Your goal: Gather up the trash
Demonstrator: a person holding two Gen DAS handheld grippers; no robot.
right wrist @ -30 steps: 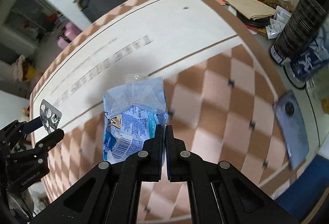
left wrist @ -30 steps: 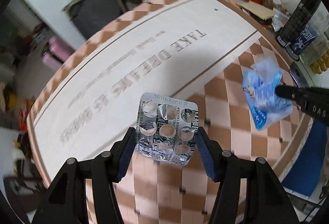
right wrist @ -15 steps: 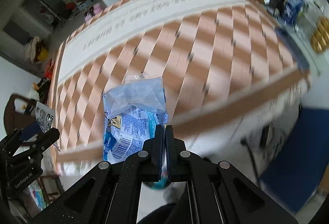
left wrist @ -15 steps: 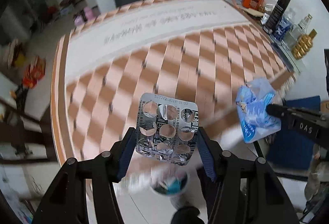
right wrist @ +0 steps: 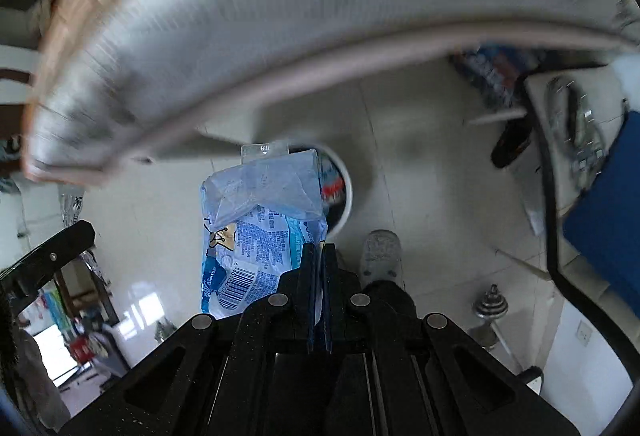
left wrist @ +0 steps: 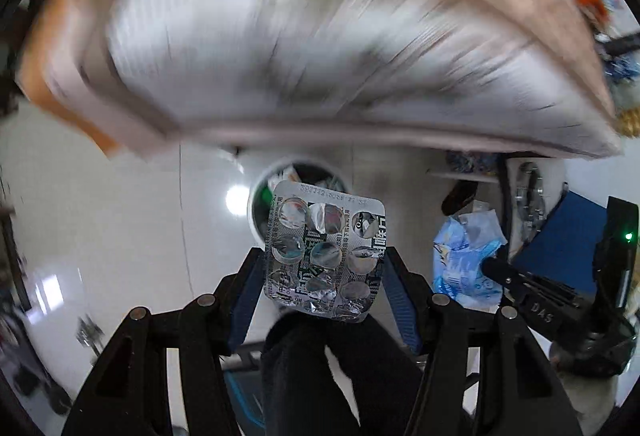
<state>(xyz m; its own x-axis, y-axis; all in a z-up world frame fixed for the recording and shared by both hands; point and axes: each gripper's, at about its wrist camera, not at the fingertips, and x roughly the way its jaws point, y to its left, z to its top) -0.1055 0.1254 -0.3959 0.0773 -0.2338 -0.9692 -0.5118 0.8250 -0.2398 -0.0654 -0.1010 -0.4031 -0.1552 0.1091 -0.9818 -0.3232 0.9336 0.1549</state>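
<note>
My left gripper (left wrist: 324,268) is shut on a silver empty pill blister pack (left wrist: 324,256), held over the floor just above a round white trash bin (left wrist: 256,203) with rubbish inside. My right gripper (right wrist: 319,250) is shut on a crumpled blue and white snack wrapper (right wrist: 260,232), also above the bin (right wrist: 344,191). The wrapper (left wrist: 466,260) and the right gripper (left wrist: 492,268) show at the right of the left wrist view. The left gripper's finger (right wrist: 68,236) shows at the left edge of the right wrist view.
The blurred table edge (left wrist: 360,131) hangs over the top of both views. The floor is pale tile. A blue chair (right wrist: 608,203), a dumbbell (right wrist: 490,306), a black shoe (right wrist: 512,143) and the person's grey shoe (right wrist: 380,256) lie around.
Both grippers have swung off the table top and down toward the floor, still holding the blister pack and the wrapper. The trash bin now lies right beyond both.
</note>
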